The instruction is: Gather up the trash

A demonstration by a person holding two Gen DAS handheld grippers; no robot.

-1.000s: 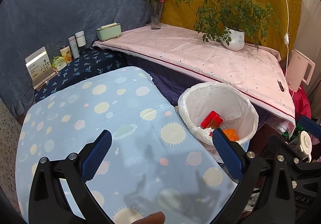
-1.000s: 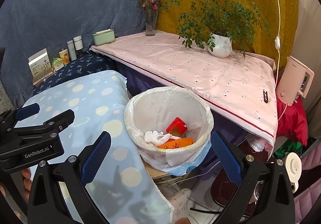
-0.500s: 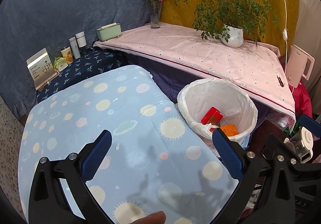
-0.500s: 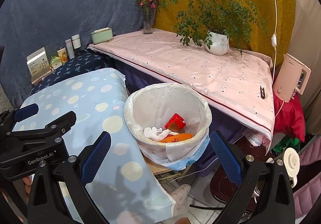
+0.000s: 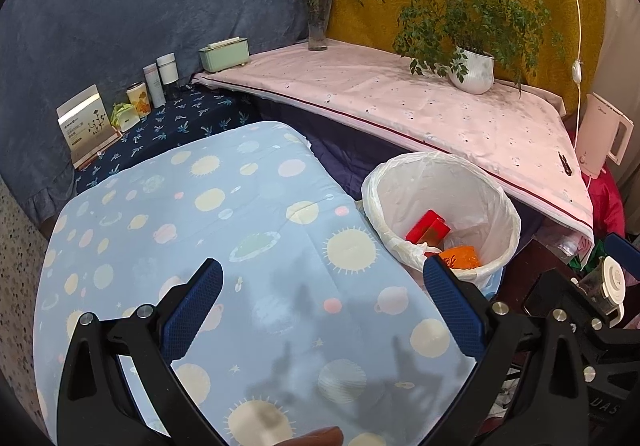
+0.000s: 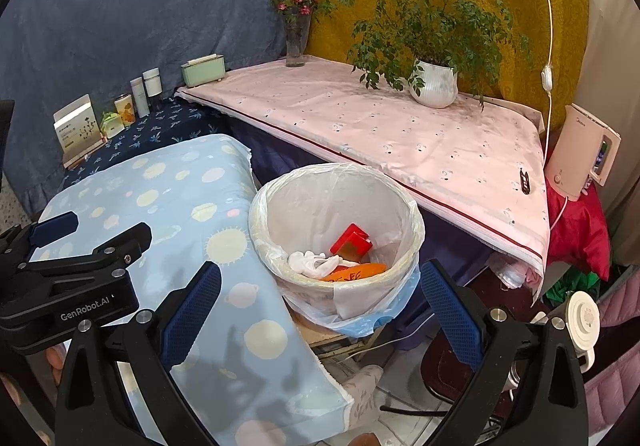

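Observation:
A white-lined trash bin [image 5: 492, 190] [image 6: 276, 198] stands between the blue patterned table and the pink table. It holds a red box [image 6: 351, 243] [image 5: 427, 227], an orange wrapper [image 6: 354, 272] [image 5: 460, 257] and crumpled white paper [image 6: 310, 261]. My left gripper [image 5: 323, 298] is open and empty above the blue tablecloth [image 5: 208, 238], left of the bin. My right gripper [image 6: 320, 300] is open and empty, above and in front of the bin. The left gripper's body [image 6: 68, 278] shows at the left of the right wrist view.
The pink-clothed table [image 6: 400, 138] carries a potted plant [image 6: 436, 82], a flower vase [image 6: 296, 42] and a green box [image 6: 202, 70]. Bottles and cartons [image 5: 152, 86] line the dark-blue shelf. A pink kettle [image 6: 584, 154] stands at the right, with clutter on the floor below.
Both grippers have drawn back and up slightly, so the bin and tables look a little smaller and farther. Both stay open and empty.

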